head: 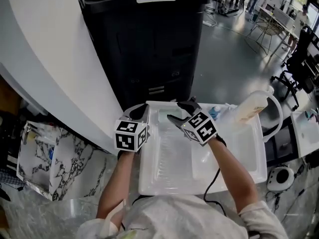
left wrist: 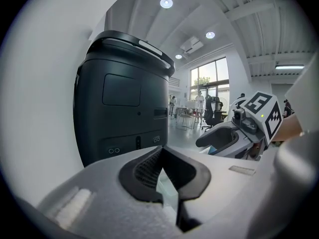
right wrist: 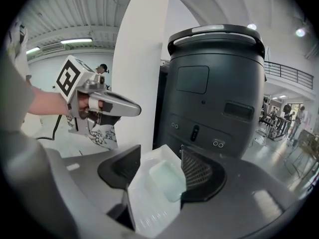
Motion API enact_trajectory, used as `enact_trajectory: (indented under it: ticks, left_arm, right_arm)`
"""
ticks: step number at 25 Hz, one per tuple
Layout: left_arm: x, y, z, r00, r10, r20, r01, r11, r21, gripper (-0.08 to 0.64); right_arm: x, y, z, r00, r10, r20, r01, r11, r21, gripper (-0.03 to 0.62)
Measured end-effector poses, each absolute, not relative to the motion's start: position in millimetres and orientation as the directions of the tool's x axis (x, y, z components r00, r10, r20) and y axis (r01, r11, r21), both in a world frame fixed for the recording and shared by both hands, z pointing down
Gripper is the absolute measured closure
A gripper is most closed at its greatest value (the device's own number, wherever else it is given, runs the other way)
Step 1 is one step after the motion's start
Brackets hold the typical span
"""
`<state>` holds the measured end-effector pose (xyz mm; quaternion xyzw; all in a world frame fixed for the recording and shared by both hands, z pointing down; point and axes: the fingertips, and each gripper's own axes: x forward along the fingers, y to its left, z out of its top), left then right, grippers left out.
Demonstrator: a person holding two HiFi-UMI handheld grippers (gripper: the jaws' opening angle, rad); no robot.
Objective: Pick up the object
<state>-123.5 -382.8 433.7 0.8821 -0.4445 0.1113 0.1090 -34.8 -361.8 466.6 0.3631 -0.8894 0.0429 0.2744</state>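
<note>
One white plastic tray point(head: 249, 153) lies below the person, with a shallower moulded recess along its left half. A single pale bottle point(head: 251, 106) leans at the tray's far right corner. A small blue item point(head: 214, 112) by the far rim is too blurred to name.

Two grippers are at the tray's far edge. The left gripper point(head: 140, 112) has its jaws closed on what looks like the tray's thin far-left rim, which shows as a pale sliver between the pads in the left gripper view. The right gripper point(head: 182, 112) has its jaws wide apart, and the tray's moulded edge lies between them unclamped.

One tall dark bin point(head: 144, 44) stands just beyond the tray. One marbled bag point(head: 50, 158) sits to the left.
</note>
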Motion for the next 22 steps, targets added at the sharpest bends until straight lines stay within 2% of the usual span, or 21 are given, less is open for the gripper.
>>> enact_trajectory:
  ticks: [10, 22]
  left_arm:
    - [-119, -389, 437, 0.64, -0.718, 0.274, -0.761, -0.642, 0.097, 0.554]
    - [-133, -384, 450, 0.649, -0.71, 0.274, -0.755, -0.644, 0.122, 0.554]
  right_arm:
    - [-37, -361, 487, -0.514, -0.61, 0.603, -0.646, 0.738, 0.196, 0.339]
    - [-45, -354, 533, -0.447, -0.499, 0.742, -0.528, 0.817, 0.231, 0.339]
